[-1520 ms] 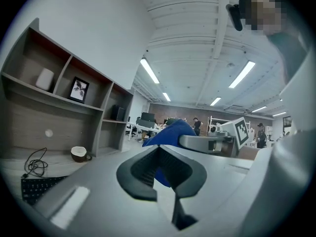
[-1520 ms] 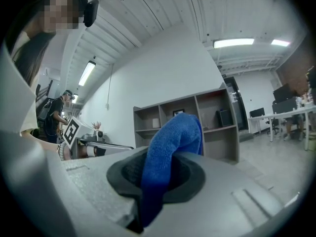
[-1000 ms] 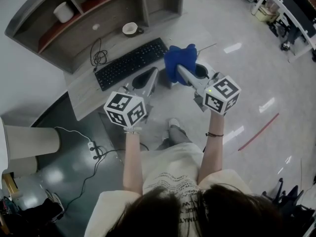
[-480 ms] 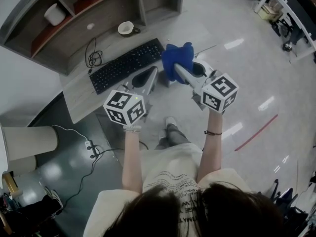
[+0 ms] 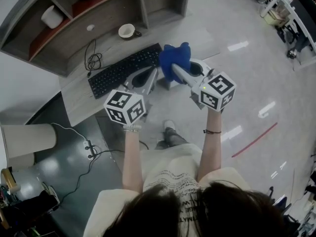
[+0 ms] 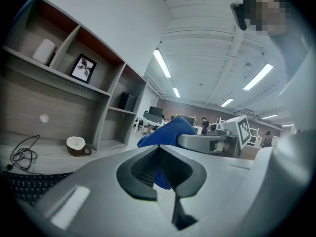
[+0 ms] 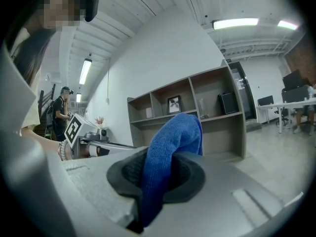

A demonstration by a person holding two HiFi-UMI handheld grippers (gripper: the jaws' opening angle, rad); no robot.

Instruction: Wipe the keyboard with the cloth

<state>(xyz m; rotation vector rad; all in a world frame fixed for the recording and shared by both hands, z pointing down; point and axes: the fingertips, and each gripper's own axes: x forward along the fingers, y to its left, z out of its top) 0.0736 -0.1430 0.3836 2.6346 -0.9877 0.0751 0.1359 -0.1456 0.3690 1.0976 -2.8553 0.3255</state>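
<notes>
The black keyboard (image 5: pixel 121 69) lies slantwise on the grey desk (image 5: pixel 79 102). My right gripper (image 5: pixel 174 69) is shut on the blue cloth (image 5: pixel 174 58), which hangs bunched over the keyboard's right end; I cannot tell whether cloth and keys touch. In the right gripper view the cloth (image 7: pixel 173 137) is pinched between the dark pads of the right gripper (image 7: pixel 153 181). My left gripper (image 5: pixel 149 78) hovers shut and empty near the keyboard's front edge. From the left gripper (image 6: pixel 160 169) I see the cloth (image 6: pixel 165 132) just beyond its tips and the keyboard (image 6: pixel 24 186) low at the left.
A cup (image 5: pixel 128 31) stands on the desk behind the keyboard, beside a coiled black cable (image 5: pixel 92 58). Shelves at the back hold a white roll (image 5: pixel 51 16) and a framed picture (image 6: pixel 83 68). The desk's right end drops to shiny floor (image 5: pixel 237 48).
Both grippers have drifted a little left and toward the desk, so the cloth now sits over the keyboard's right end. Neither grip has changed.
</notes>
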